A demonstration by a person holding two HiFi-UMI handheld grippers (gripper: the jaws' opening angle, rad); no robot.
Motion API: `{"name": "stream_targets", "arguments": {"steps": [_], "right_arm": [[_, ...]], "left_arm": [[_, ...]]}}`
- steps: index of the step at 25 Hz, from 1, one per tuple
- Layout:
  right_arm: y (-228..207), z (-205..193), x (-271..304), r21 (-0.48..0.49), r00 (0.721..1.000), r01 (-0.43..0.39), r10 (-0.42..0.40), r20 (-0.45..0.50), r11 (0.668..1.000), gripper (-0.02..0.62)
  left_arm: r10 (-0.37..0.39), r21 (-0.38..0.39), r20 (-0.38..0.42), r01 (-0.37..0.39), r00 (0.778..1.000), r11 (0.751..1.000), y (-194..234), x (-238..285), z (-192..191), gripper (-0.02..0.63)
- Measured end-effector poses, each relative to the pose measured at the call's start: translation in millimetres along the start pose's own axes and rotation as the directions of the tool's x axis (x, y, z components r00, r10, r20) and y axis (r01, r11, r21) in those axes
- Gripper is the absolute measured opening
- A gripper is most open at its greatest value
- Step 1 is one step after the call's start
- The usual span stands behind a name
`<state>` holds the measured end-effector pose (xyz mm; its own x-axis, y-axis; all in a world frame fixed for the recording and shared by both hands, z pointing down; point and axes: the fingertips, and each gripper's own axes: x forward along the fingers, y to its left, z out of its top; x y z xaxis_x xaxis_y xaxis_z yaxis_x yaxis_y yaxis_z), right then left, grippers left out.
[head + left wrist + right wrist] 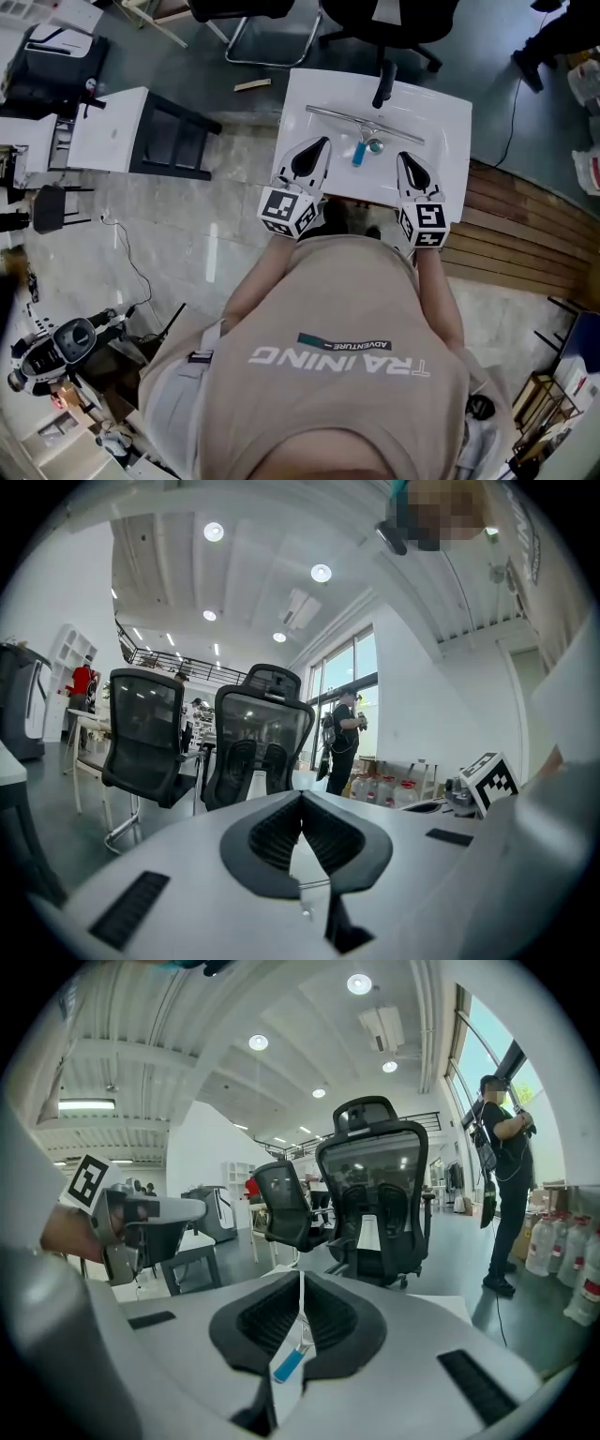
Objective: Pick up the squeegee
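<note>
Squeegee [364, 125] lies across the table [441, 178], its blue handle pointing near, between my two tongs. Left gripper [323, 142] and right gripper [403, 156] are both pinched together and empty. If I advance without opening one, a tip could knock the handle and skid it away.

Left gripper [302, 797] (jaws together) before two black office chairs [258, 731], person [342, 742] beyond
</note>
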<state>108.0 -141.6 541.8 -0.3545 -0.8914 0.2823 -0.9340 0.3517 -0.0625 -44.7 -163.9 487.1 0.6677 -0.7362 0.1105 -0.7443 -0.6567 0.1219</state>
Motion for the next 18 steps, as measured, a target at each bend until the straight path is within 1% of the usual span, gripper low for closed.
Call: {"name": "stream_targets", "arguments": {"steps": [4, 8, 11, 14, 18], "right_arm": [[9, 0, 24, 0.022, 0.999, -0.002, 0.003, -0.036, 1.000, 0.035], [17, -6, 44, 0.035, 0.997, 0.015, -0.012, -0.071, 0.999, 0.035], [19, -12, 56, 0.014, 0.995, 0.043, -0.041, -0.096, 0.999, 0.037], [16, -16, 62, 0.029, 0.991, 0.070, -0.066, -0.114, 0.997, 0.037], [16, -28, 71, 0.056, 0.986, 0.056, -0.047, -0.158, 0.997, 0.037]], "left_arm": [[-0.030, -0.001, 0.003, 0.030, 1.000, 1.000, 22, 11, 7, 0.012], [-0.063, -0.014, -0.006, 0.063, 0.998, 0.998, 39, 18, 3, 0.012], [-0.079, -0.025, -0.014, 0.079, 0.997, 0.997, 52, 19, -2, 0.012], [-0.095, -0.032, -0.026, 0.095, 0.995, 0.995, 59, 22, -5, 0.012], [-0.098, -0.039, -0.032, 0.096, 0.995, 0.995, 62, 28, -6, 0.012]]}}
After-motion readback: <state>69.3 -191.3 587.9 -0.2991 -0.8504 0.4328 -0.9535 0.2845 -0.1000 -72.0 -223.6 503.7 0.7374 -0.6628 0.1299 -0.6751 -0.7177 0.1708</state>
